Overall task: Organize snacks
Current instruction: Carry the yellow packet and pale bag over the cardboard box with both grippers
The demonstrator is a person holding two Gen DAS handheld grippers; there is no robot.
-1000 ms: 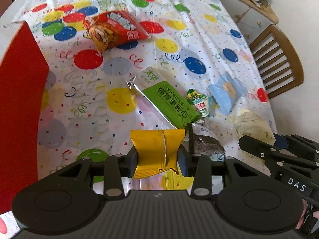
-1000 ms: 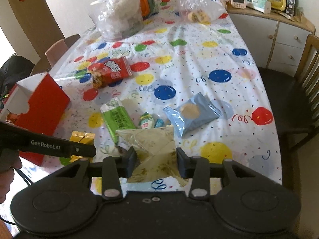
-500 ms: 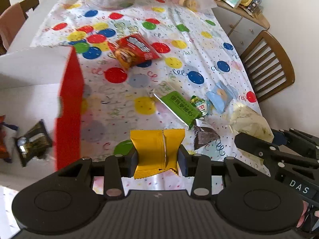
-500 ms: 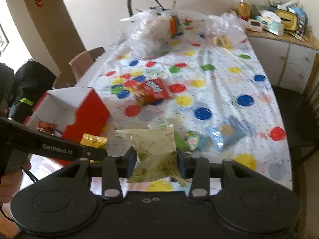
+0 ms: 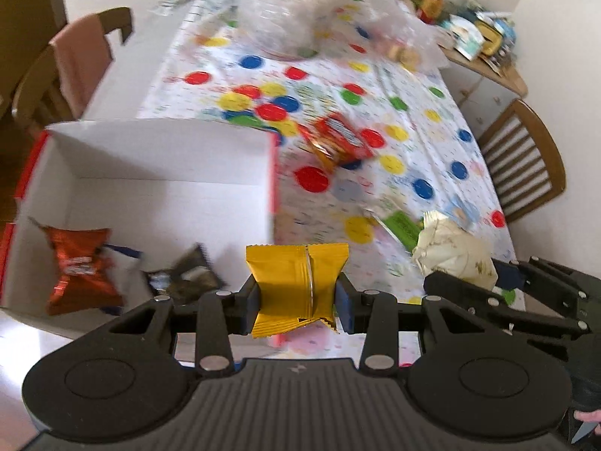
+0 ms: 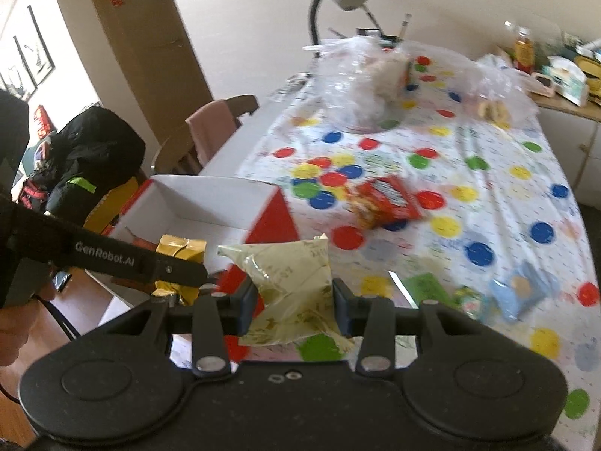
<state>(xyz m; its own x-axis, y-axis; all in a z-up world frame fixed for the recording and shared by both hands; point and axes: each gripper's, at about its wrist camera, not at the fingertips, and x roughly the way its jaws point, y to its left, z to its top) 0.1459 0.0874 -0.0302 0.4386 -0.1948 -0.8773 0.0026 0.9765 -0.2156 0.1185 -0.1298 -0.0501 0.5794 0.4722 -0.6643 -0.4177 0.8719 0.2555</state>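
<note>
Pinching a yellow snack packet (image 5: 298,285) between its pads, my left claw (image 5: 298,297) is closed to the packet's width and hangs over the near right corner of the red box (image 5: 169,195), whose white inside is open to view. Down in the box lie a red wrapper (image 5: 80,268) and a dark wrapper (image 5: 184,276) (both smeared by blur, so I cannot read them). My right claw (image 6: 295,298) is closed on a pale cream snack bag (image 6: 291,282), crumpled where the pads press it, held just beside the box's red wall (image 6: 272,221). On the polka-dot tabletop (image 6: 488,173) sit a red-orange chip bag (image 6: 387,199), a green packet (image 6: 424,285) and a light blue packet (image 6: 520,289); a small greenish item between those two is too blurred to name. My claw bodies hide the tabletop's near edge and the lower ends of both held packets.
</note>
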